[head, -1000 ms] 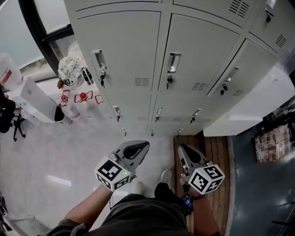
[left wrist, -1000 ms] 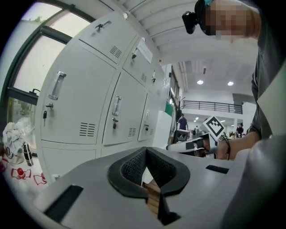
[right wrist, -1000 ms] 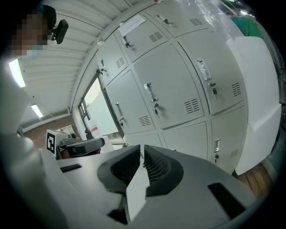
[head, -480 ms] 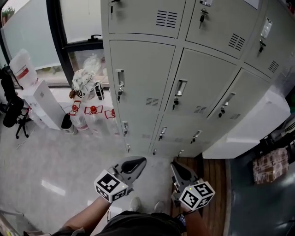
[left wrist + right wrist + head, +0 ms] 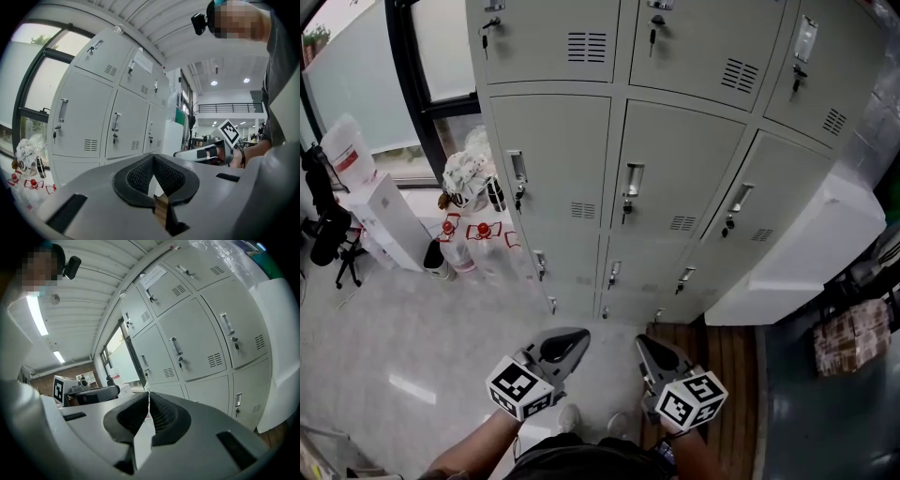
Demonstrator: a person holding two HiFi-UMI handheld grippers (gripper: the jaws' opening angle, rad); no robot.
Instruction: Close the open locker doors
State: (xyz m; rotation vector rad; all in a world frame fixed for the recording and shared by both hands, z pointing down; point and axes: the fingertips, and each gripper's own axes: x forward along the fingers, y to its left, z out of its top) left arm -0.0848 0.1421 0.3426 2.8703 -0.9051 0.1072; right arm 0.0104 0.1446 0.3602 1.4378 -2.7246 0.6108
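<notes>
The locker doors stand ahead of and above both sets of jaws, well apart from them, and every door in view looks shut flush. The left gripper and right gripper hang low, jaws pressed together on nothing, likely because no door here needs pushing.

Red-capped bottles stand beside a white box.

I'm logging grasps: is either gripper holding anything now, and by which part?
Nothing is held: the left gripper and the right gripper both have their fingers shut on nothing, short of the lockers.
</notes>
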